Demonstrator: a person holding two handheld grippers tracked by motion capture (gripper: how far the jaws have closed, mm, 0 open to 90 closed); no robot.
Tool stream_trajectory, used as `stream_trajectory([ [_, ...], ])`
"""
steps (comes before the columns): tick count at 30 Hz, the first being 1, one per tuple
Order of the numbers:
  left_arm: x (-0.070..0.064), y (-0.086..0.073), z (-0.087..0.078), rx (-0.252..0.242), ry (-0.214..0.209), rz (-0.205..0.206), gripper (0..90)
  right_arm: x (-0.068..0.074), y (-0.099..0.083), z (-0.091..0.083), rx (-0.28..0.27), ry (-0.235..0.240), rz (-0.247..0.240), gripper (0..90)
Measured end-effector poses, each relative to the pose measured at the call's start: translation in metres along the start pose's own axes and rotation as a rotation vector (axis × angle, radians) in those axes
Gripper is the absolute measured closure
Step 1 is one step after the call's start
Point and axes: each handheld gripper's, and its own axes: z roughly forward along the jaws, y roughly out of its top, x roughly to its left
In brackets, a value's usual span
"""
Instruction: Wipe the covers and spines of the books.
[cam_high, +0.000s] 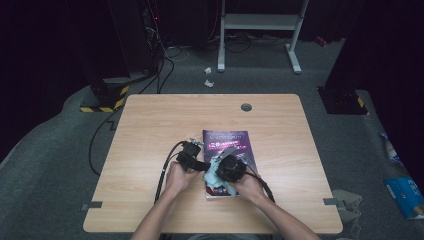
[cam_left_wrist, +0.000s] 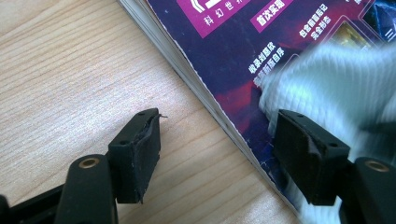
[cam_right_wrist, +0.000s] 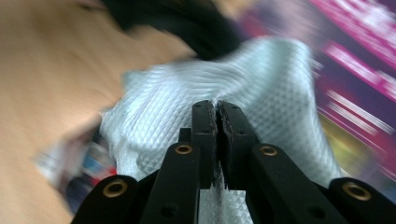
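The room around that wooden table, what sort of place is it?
Probably a lab or recording studio, not a home: dark curtained walls, cables trailing over grey carpet, a white equipment stand, and hazard-striped bases beside the table.

Cloth (cam_high: 214, 172) lies on the book (cam_high: 227, 142), which lies on the table (cam_high: 150, 130)

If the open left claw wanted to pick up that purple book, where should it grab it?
Probably the book's long page edge, coming in low from the bare table side. That edge is exposed, and the open left gripper already straddles it; the cloth covers the cover beyond.
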Motion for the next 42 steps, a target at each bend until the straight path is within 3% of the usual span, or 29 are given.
stream_trajectory([
  [1, 0.0, 0.0, 0.0, -0.003, 0.002, 0.0, 31.9, -0.019, -0.014, -0.009, 0.006, -0.052, 0.045, 84.9],
  [2, 0.0, 0.0, 0.0, -0.003, 0.002, 0.0, 32.3, -0.019, -0.014, -0.009, 0.006, -0.052, 0.045, 84.9],
  [3, 0.0, 0.0, 0.0, -0.001, -0.001, 0.003, 32.6, -0.037, -0.027, -0.018, 0.008, -0.093, 0.1, 84.9],
  [5, -0.001, 0.0, 0.0, 0.0, -0.001, 0.004, 33.5, -0.044, -0.033, -0.022, 0.007, -0.105, 0.12, 84.9],
  [6, -0.001, 0.0, 0.0, 0.0, -0.004, 0.006, 34.2, -0.059, -0.046, -0.03, 0.005, -0.134, 0.168, 84.9],
  [9, 0.0, 0.0, -0.001, 0.0, -0.012, 0.016, 36.5, -0.069, -0.058, -0.038, -0.002, -0.148, 0.201, 84.8],
  [10, -0.001, 0.0, -0.001, -0.003, -0.023, 0.011, 38.8, -0.069, -0.061, -0.039, -0.002, -0.147, 0.216, 84.9],
  [14, -0.004, 0.0, -0.002, 0.002, -0.037, 0.011, 48.3, -0.057, -0.066, -0.044, 0.019, -0.168, 0.141, 84.8],
  [16, -0.008, -0.001, -0.002, 0.007, -0.053, 0.026, 52.6, -0.053, -0.068, -0.045, 0.017, -0.164, 0.132, 84.9],
  [17, -0.011, -0.001, -0.001, 0.004, -0.075, 0.029, 51.6, -0.052, -0.069, -0.045, 0.012, -0.155, 0.14, 84.9],
  [18, -0.017, -0.001, -0.001, 0.014, -0.046, 0.061, 46.5, -0.052, -0.071, -0.046, 0.008, -0.148, 0.148, 84.9],
  [20, -0.02, -0.001, -0.002, 0.02, -0.038, 0.061, 46.7, -0.051, -0.073, -0.047, 0.007, -0.145, 0.147, 84.9],
  [22, -0.022, -0.002, -0.002, 0.029, -0.055, 0.058, 46.6, -0.046, -0.077, -0.05, 0.01, -0.153, 0.134, 84.9],
  [28, -0.04, -0.006, -0.004, 0.06, -0.081, 0.102, 45.2, -0.037, -0.095, -0.063, 0.022, -0.134, 0.126, 84.9],
  [31, -0.039, -0.005, -0.004, 0.071, -0.088, 0.099, 44.2, -0.042, -0.097, -0.064, 0.014, -0.153, 0.147, 84.8],
  [34, -0.036, -0.001, -0.005, 0.068, -0.058, 0.116, 44.3, -0.046, -0.095, -0.064, 0.013, -0.15, 0.163, 84.8],
  [35, -0.033, 0.001, -0.007, 0.038, -0.05, 0.099, 45.0, -0.043, -0.094, -0.063, 0.019, -0.16, 0.138, 84.8],
  [38, -0.027, 0.004, -0.007, 0.033, -0.038, 0.081, 45.1, -0.038, -0.095, -0.064, 0.025, -0.141, 0.116, 84.8],
  [39, -0.022, 0.007, -0.007, 0.025, -0.027, 0.072, 45.2, -0.034, -0.094, -0.064, 0.031, -0.138, 0.084, 84.8],
  [42, -0.018, 0.01, -0.006, 0.017, -0.018, 0.067, 45.5, -0.038, -0.09, -0.063, 0.035, -0.153, 0.094, 84.8],
])
